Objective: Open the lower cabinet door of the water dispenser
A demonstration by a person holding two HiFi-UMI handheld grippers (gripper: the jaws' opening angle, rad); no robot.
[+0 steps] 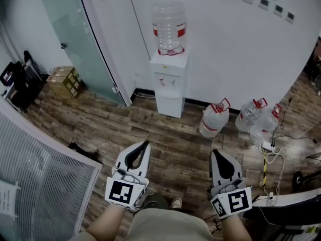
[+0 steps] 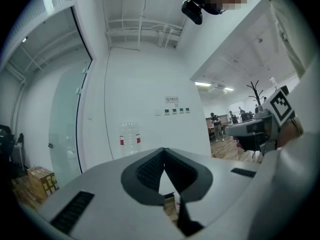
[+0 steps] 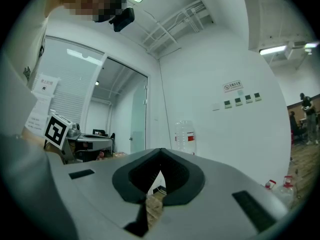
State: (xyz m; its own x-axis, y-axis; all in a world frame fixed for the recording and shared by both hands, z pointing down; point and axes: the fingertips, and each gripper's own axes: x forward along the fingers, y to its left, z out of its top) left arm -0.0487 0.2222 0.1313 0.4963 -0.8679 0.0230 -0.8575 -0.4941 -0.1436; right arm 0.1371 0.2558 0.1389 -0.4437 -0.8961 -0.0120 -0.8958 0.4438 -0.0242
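We are facing the white floor-standing water dispenser (image 1: 169, 79), its lower cabinet door (image 1: 169, 105) shut, well apart from us. We are holding the left gripper (image 1: 146, 143) and right gripper (image 1: 214, 152) with jaws together, empty; stepping in squarely, then parting one pair at the door's edge, seems best.

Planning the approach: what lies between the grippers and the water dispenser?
Only bare wood floor, as the head view shows; the water jugs stand off to the right.
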